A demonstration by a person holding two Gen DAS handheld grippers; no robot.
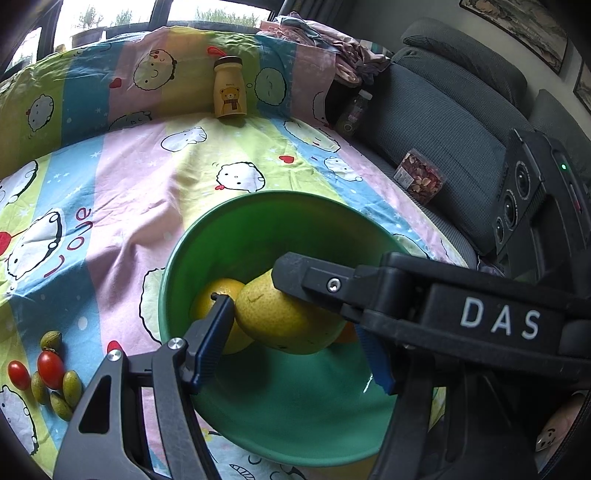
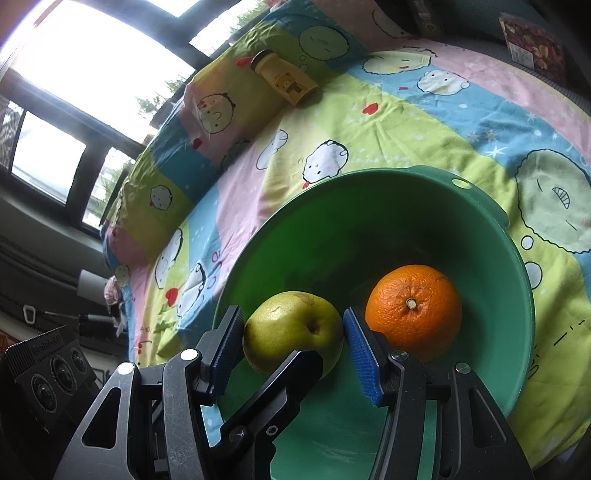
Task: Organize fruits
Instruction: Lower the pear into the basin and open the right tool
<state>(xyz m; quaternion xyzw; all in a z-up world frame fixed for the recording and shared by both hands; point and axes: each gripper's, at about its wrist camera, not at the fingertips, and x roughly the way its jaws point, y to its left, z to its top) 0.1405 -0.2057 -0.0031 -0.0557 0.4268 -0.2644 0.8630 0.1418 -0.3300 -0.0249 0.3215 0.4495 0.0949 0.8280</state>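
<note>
Daylight came through dark-framed windows (image 2: 92, 74); a grey cushioned sofa (image 1: 443, 122) stood beneath framed pictures (image 1: 517, 26) on the wall

My blue pads (image 2: 362, 354) flank a yellow-green pear (image 2: 291, 338) in the green basin (image 2: 517, 295), beside a bright orange (image 2: 413, 312). Behind the basin, a pastel-striped cartoon cloth (image 2: 424, 122) and a yellow bear-printed bottle (image 2: 286, 81).

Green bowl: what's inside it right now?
Inside the green bowl: a yellow-green pear and an orange, side by side. Both grippers' fingers straddle the pear. The bowl floor under the fruit and fingers is covered, so anything small there can't be seen.
</note>
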